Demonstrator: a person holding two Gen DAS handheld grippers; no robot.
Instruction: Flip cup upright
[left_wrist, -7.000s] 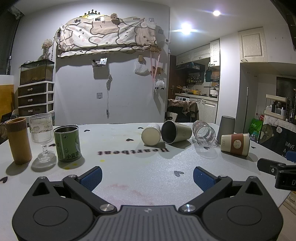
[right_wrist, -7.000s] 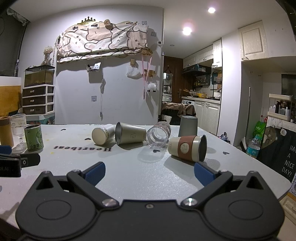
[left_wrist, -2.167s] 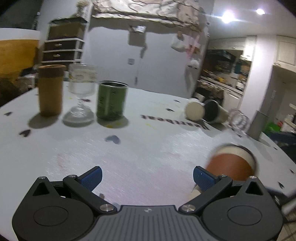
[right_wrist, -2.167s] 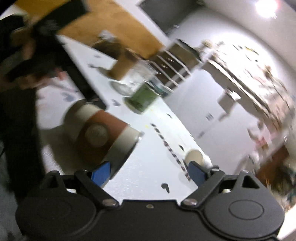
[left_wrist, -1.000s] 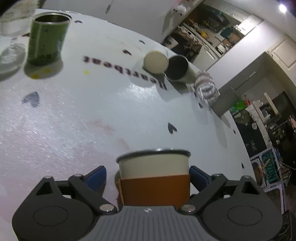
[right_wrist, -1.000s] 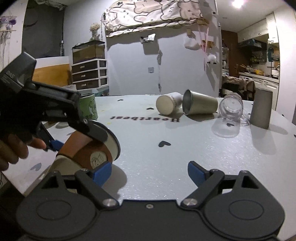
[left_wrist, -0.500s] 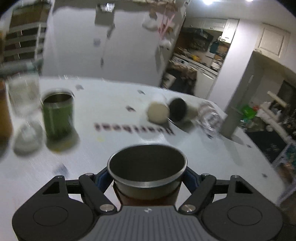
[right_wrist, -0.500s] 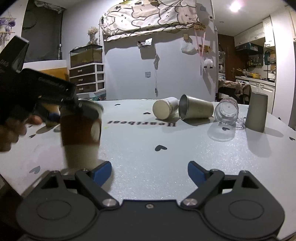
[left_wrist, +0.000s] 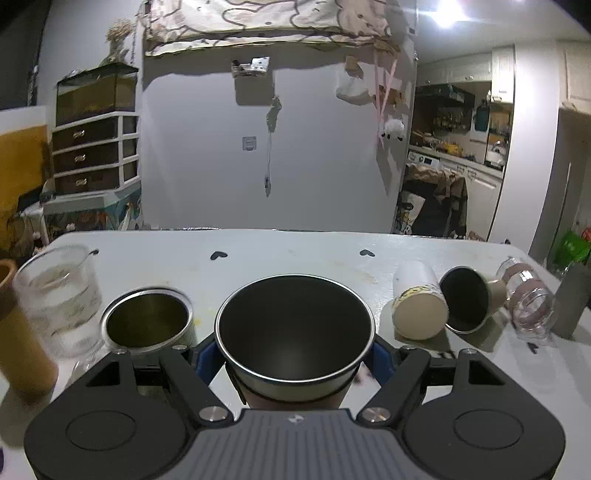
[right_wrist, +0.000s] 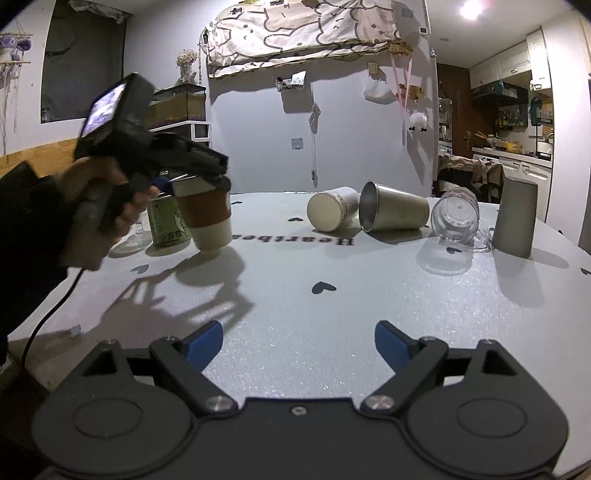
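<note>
My left gripper (left_wrist: 291, 360) is shut on the brown-sleeved cup (left_wrist: 293, 332), held upright with its dark mouth facing up. In the right wrist view the same cup (right_wrist: 207, 218) sits just above or on the table beside the green can (right_wrist: 168, 225), held near its rim by the left gripper (right_wrist: 184, 181). My right gripper (right_wrist: 297, 341) is open and empty over the table's near part.
A cream cup (right_wrist: 330, 214), a steel cup (right_wrist: 393, 212) and a clear glass (right_wrist: 456, 216) lie on their sides at the back. A grey cup (right_wrist: 515, 221) stands mouth down at the right. A wine glass (left_wrist: 59, 299) and a tan cylinder (left_wrist: 18, 332) stand left of the green can (left_wrist: 147, 319).
The left gripper has carried the upright cup away from me toward the green can and lowered it toward the table. The right gripper has stayed open and still.
</note>
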